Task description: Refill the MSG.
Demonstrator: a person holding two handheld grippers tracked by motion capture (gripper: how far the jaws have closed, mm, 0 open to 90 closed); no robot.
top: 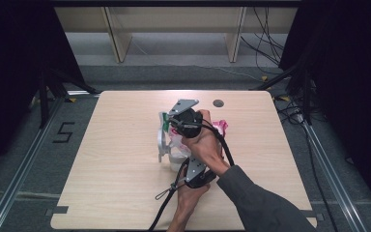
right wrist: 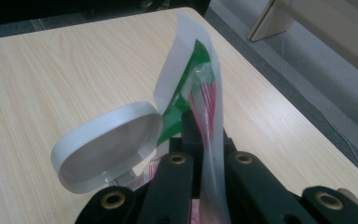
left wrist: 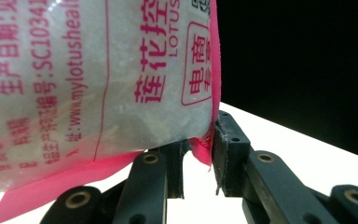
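The right tool (right wrist: 200, 140) is clamped on the thin top edge of a bag (right wrist: 200, 84), its black jaws pressed together on clear film printed green and red. The left tool (left wrist: 198, 154) pinches the bag's pink bottom corner, the sealed seam caught between its jaws; the bag's belly above is translucent plastic, lumpy with pale grains and printed in red. Just beside the bag stands a white round lid (right wrist: 107, 147), smooth, tilted open on its hinge. All of this sits near the middle of the worktop (top: 116, 159), a pale wood-grain board with rounded corners; wide bare room lies around the bag on every side, out to the edges
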